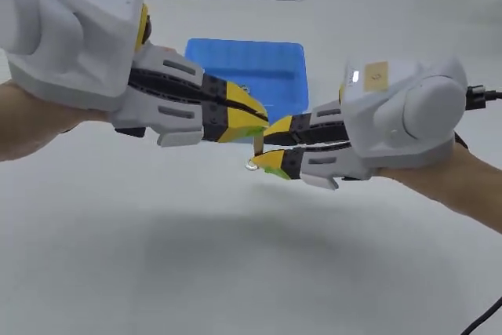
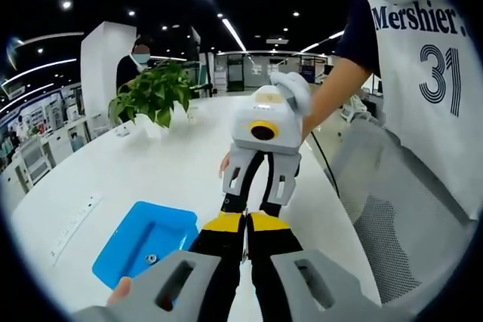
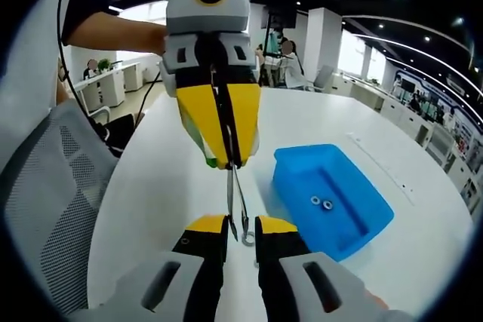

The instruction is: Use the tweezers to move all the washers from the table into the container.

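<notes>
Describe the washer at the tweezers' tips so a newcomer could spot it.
On the white table, find the blue container; on the person's side of it the left gripper holds the tweezers. The washer is the small silver ring at their tips. Unlike the two washers inside the container, it sits outside it.

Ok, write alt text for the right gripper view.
At the top, the left gripper holds tweezers pointing down, their tips at a washer between the jaws of the right gripper, over a white table. A blue container to the right holds two more washers.
</notes>
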